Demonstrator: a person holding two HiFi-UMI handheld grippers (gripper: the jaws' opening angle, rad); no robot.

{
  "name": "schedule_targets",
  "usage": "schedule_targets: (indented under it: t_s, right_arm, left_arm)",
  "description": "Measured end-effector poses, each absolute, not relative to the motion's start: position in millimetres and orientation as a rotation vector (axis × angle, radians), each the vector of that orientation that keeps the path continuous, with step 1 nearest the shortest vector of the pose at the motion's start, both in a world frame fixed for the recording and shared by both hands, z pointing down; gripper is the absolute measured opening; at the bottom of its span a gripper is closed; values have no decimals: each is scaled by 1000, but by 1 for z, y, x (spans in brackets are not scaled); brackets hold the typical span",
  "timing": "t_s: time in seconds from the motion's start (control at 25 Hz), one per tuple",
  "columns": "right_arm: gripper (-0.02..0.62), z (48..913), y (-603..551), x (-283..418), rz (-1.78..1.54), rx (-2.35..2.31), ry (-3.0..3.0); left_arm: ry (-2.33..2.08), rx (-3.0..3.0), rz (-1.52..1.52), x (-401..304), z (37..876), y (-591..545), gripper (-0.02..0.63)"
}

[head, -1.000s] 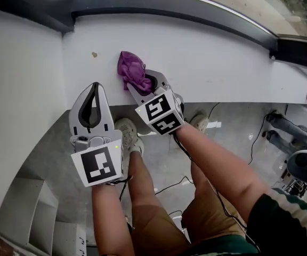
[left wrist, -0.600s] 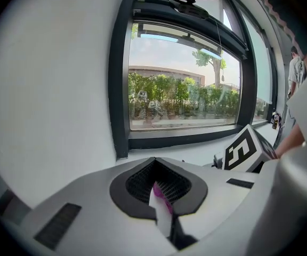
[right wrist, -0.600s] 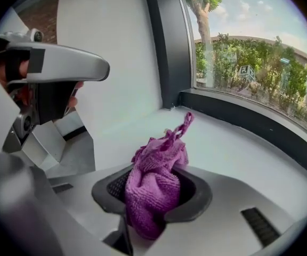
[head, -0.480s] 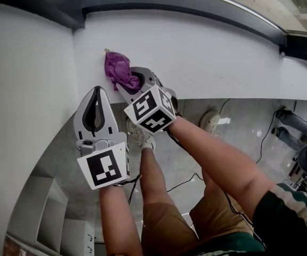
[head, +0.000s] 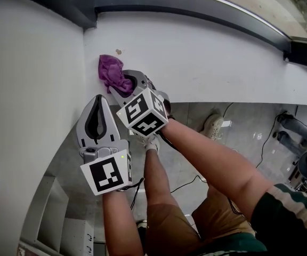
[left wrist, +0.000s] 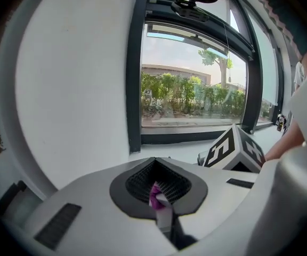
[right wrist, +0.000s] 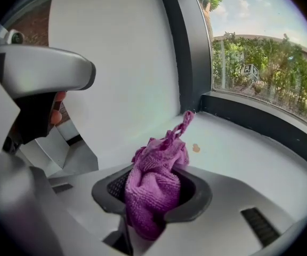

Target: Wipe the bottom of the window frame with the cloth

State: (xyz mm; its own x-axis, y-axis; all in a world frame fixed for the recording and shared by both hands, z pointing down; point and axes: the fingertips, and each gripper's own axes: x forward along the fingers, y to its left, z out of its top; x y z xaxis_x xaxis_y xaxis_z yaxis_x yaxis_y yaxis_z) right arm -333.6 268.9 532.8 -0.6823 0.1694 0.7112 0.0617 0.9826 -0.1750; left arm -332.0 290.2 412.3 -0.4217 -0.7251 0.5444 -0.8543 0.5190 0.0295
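Task status: the wipe is judged to be under way and not complete. The near edge of the white sill [head: 212, 68] shows no visible dirt. Farther in, the purple cloth [head: 112, 72] lies bunched on the sill at its left end, close to the white side wall [head: 31, 79]. Just beyond the cloth, a small brown spot [head: 118, 52] sits on the sill, apart from the cloth, so this point is not yet cleared. The dark bottom rail of the window frame [head: 196, 7] runs along the far side; the cloth does not touch it. The pictures do not show how much of the sill's length to the right has been wiped. Gripper status: the left gripper [head: 96, 103] is the nearer one. It hangs at the near edge of the sill with its jaws together. A purple sliver shows in the opening between its pads; this is judged to be the cloth seen beyond, not a held item. The right gripper [head: 127, 84] reaches farther, onto the sill. Its jaws are clamped on the cloth, which bulges up between them and trails forward toward the spot.
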Motion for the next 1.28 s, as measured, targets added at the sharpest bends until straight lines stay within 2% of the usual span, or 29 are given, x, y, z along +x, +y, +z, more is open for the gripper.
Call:
schedule_targets:
  t_s: [0.36,0.6,0.92,1.28]
  right_arm:
    - [149,532,280,-348,160,-172,-2343]
    - [149,493,272,-347,187,-196,-2447]
    - [149,415,237,-322,206,-176,-2509]
    - [149,260,208,-260,205,-237,-2646]
  left_arm:
    - [-2252,1280,360,-346,414,301,6]
    - [-2258,1320,368,-346,395,290,5]
    - [-2280,1392,392,-323,331,264,6]
    - [-2270,1514,248,-271,210,232,6]
